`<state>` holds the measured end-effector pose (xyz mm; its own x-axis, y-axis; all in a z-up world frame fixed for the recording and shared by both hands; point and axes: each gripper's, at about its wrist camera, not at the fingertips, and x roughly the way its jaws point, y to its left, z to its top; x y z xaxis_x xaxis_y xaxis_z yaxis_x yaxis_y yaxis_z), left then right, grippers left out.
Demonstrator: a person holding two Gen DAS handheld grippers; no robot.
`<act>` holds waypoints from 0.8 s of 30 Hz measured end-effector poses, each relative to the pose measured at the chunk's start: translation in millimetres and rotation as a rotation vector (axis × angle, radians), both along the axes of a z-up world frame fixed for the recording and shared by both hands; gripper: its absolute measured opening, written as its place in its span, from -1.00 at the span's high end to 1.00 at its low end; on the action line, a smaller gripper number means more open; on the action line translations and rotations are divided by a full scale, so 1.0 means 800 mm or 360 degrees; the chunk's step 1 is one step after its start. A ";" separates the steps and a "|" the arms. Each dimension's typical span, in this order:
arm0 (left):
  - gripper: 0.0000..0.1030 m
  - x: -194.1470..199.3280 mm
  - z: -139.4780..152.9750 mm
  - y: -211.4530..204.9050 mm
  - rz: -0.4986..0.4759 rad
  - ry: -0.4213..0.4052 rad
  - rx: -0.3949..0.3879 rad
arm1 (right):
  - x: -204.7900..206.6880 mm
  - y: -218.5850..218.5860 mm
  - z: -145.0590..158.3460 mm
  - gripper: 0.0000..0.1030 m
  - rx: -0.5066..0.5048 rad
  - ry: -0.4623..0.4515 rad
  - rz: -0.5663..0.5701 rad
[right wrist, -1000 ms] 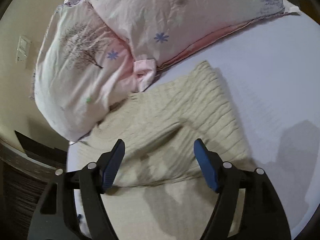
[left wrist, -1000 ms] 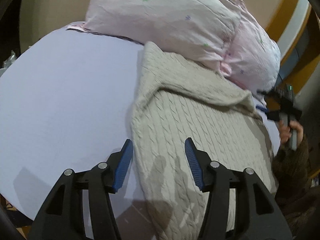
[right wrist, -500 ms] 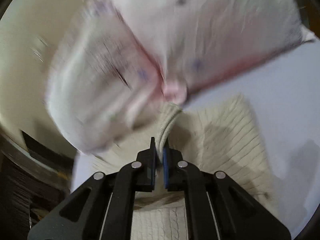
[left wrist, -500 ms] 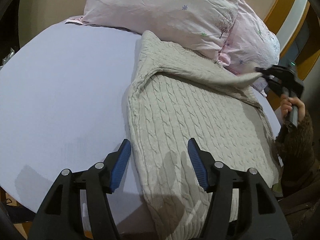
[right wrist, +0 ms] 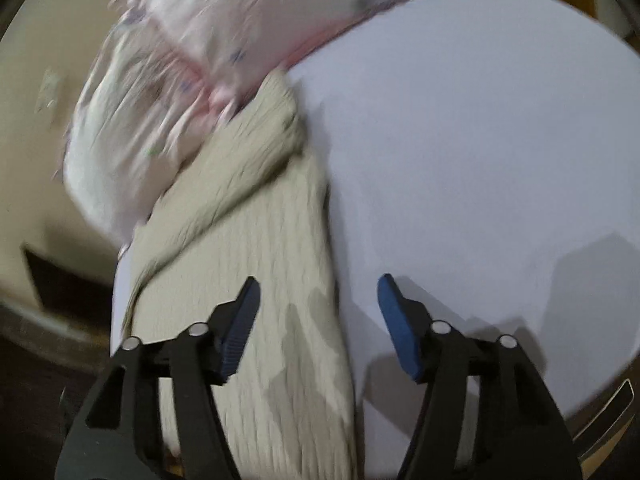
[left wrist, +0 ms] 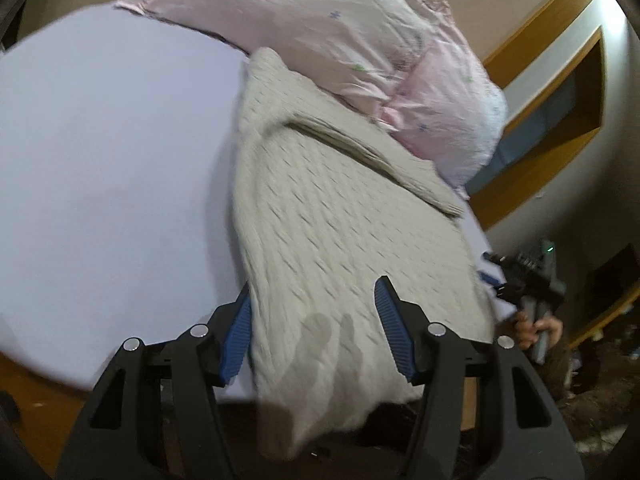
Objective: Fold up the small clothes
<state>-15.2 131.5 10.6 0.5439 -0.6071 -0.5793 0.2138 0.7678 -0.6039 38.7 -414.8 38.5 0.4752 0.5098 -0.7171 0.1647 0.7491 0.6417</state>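
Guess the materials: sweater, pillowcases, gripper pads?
Sweater: beige cable knit, likely wool or acrylic yarn, matte; braided ribs show through the blur.
Pillowcases: thin woven fabric, probably cotton, pale pink with small printed flowers; fine creases.
Left gripper pads: blue, ridged, probably rubber or soft plastic; black finger frames look like hard plastic. Right gripper looks the same.

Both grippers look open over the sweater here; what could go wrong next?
1. The sweater overhangs the bed edge near the open left gripper; a tug could slide it off.
2. Its far end touches the pillows, so a fold may snag there.
3. The right gripper straddles the sweater's edge and might pinch the sheet too.
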 end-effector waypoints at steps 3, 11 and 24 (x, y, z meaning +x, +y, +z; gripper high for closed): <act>0.13 -0.015 -0.008 -0.003 -0.0053 0.0034 -0.0102 | -0.038 0.015 -0.009 -0.01 0.0195 0.0008 0.0238; 0.88 -0.002 0.005 -0.017 -0.0164 0.0036 -0.0211 | -0.045 0.022 -0.006 0.87 0.0457 -0.0122 0.0436; 0.88 0.332 0.048 -0.017 0.0428 -0.0102 0.0194 | 0.270 -0.015 -0.026 0.87 0.0527 -0.0168 -0.0368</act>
